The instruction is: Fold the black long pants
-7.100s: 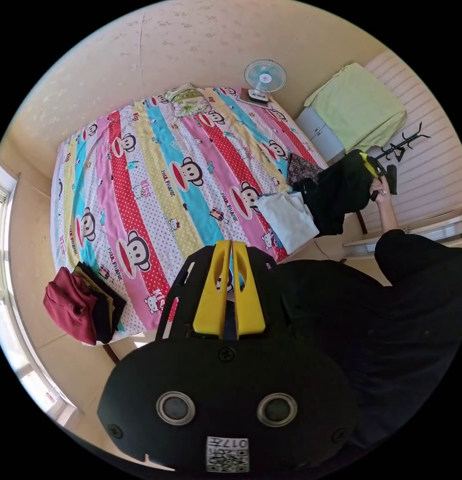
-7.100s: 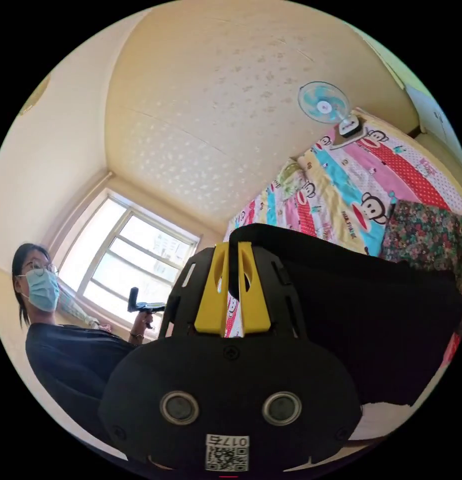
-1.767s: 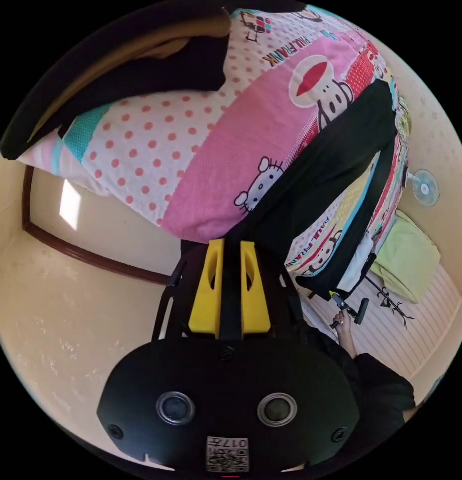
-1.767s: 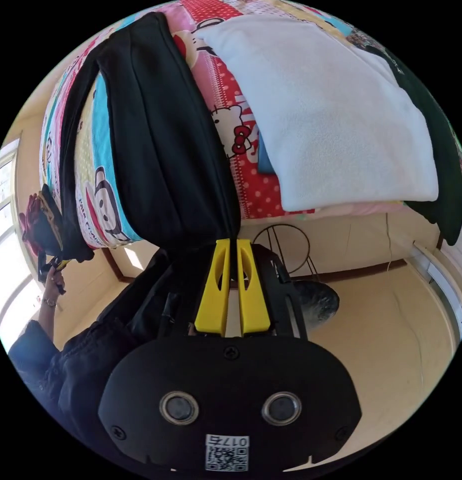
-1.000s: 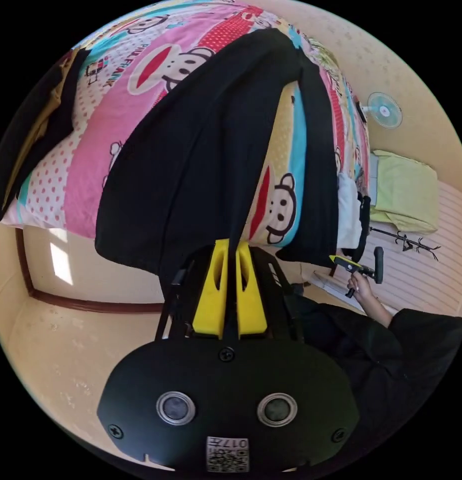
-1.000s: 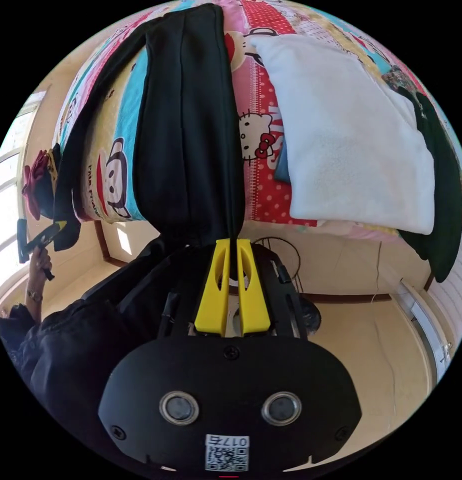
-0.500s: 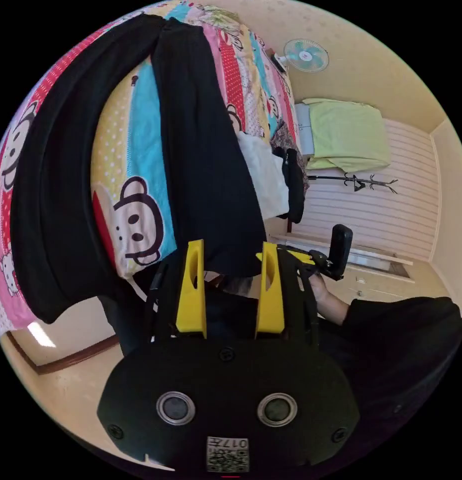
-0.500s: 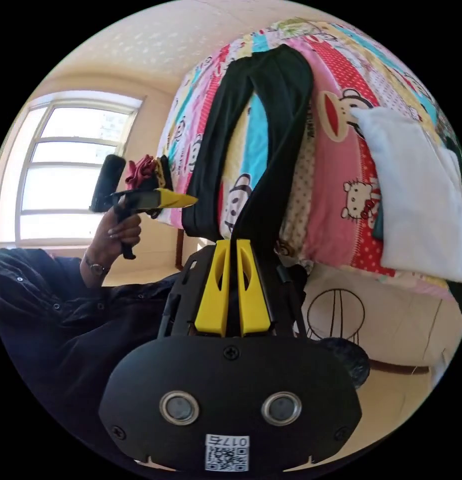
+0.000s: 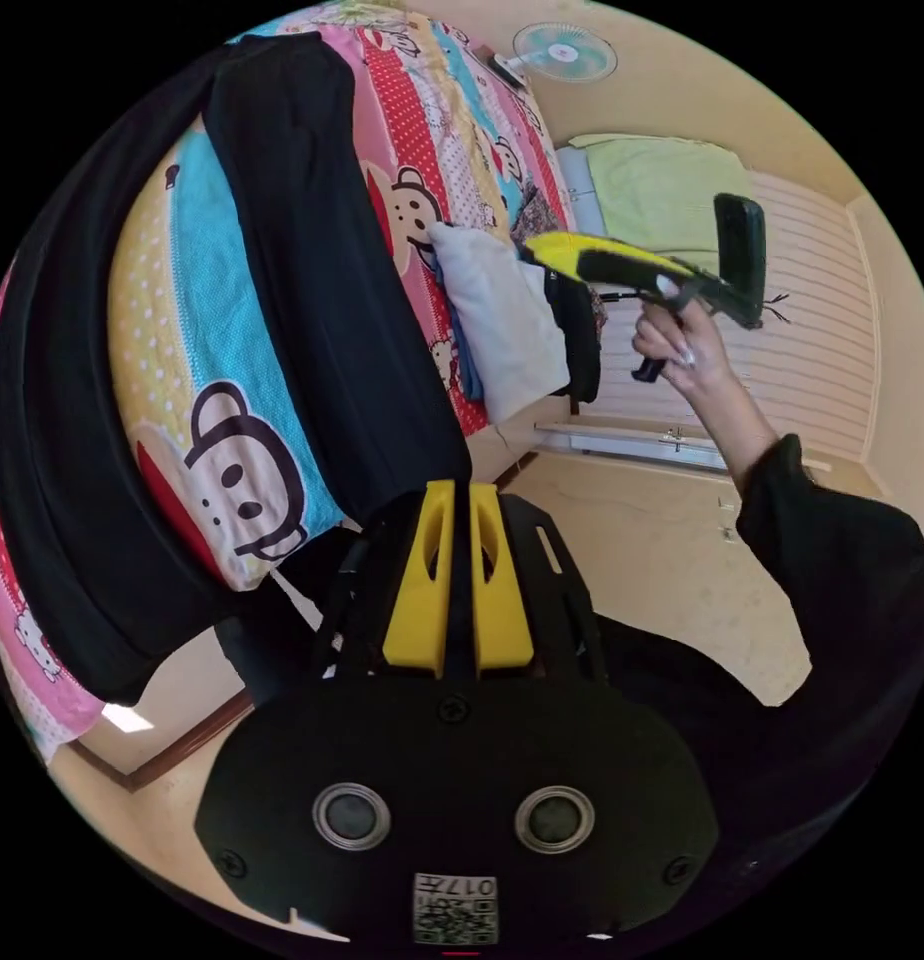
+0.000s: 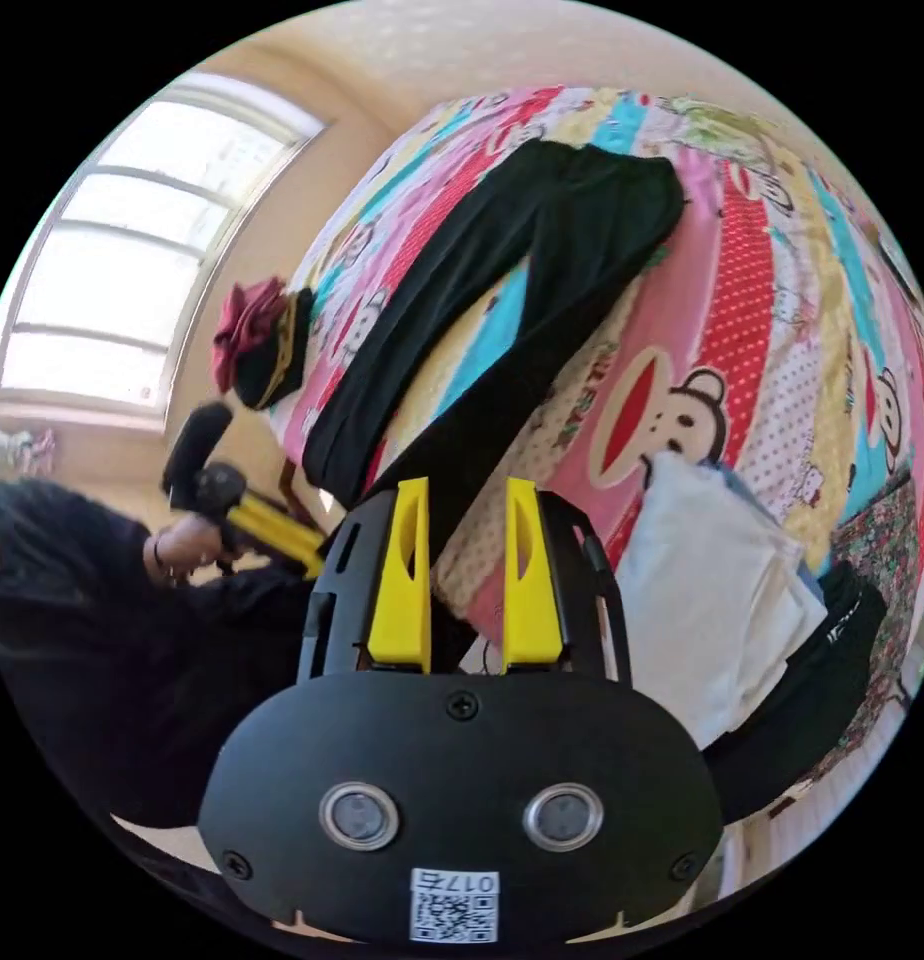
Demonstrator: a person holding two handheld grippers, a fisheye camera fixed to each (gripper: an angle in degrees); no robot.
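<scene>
The black long pants (image 9: 312, 270) lie on the bed in an upside-down V, waist at the far end (image 10: 602, 190), and both leg hems hang over the near edge. My left gripper (image 9: 452, 488) is shut on the hem of one leg at the bed's edge. It also shows low beside the bed, as the left gripper (image 10: 272, 530) in a hand. My right gripper (image 10: 467, 485) stands open above that same leg with nothing between its jaws. A hand holds the right gripper (image 9: 592, 262) up in the air, off the bed.
A folded white cloth (image 9: 502, 320) and a black garment (image 9: 582, 340) lie on the cartoon-print bed sheet (image 10: 782, 300) beside the pants. A pile of red and dark clothes (image 10: 257, 345) sits at the corner near the window (image 10: 112, 280). Fan (image 9: 562, 50) and green-covered cabinet (image 9: 652, 190) stand beyond.
My left gripper, open half a second ago, has shut on the hem that the right gripper held. The right gripper has opened, let go and lifted away from the bed edge.
</scene>
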